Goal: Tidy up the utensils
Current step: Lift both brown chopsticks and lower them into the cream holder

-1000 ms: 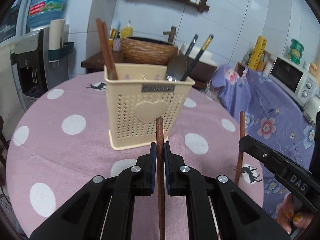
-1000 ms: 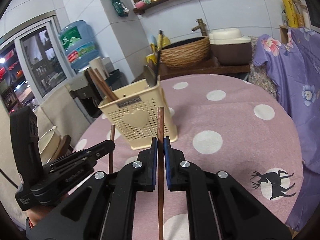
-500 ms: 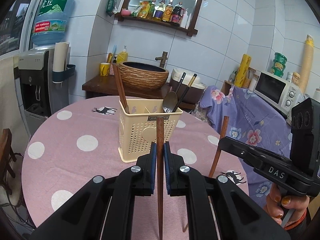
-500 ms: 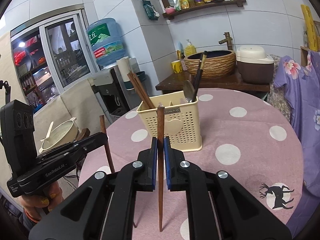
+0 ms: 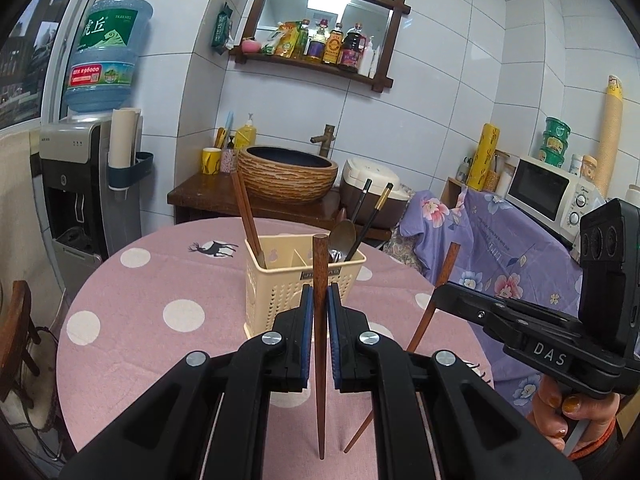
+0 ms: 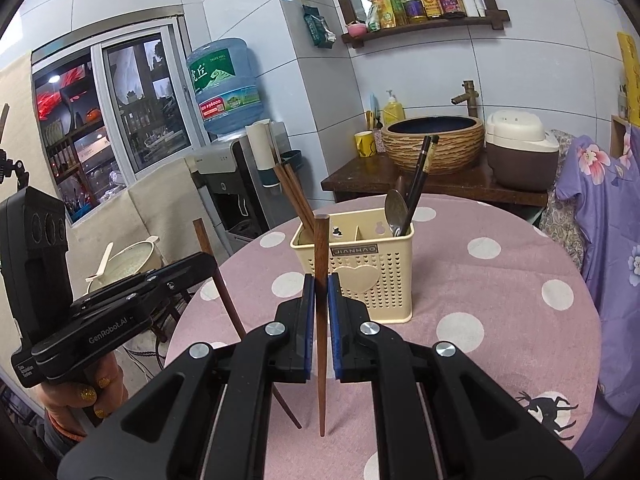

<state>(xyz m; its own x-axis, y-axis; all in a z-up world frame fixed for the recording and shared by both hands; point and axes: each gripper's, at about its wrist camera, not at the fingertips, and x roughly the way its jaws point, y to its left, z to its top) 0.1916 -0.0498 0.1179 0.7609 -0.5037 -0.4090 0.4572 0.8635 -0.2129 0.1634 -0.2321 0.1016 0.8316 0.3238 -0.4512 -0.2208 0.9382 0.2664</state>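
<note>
A cream perforated utensil holder (image 5: 280,292) (image 6: 372,276) stands on the pink dotted round table (image 5: 132,320). It holds two brown chopsticks (image 5: 248,216) at its left and a spoon (image 5: 343,236) with two black chopsticks (image 5: 370,212) at its right. My left gripper (image 5: 319,312) is shut on a brown chopstick (image 5: 320,400), held upright above the table, in front of the holder. My right gripper (image 6: 319,300) is shut on another brown chopstick (image 6: 320,380), also upright. Each gripper shows in the other's view, the right one (image 5: 444,292) and the left one (image 6: 204,258).
A water dispenser (image 5: 80,184) stands at the left of the table. A sideboard with a woven basin (image 5: 288,172) and a rice cooker (image 6: 520,148) is behind it. A purple flowered cloth (image 5: 500,240) covers furniture at the right, with a microwave (image 5: 548,192) on it.
Both grippers have risen and pulled back from the holder, each still shut on its chopstick. The holder now looks smaller and lower in both views.
</note>
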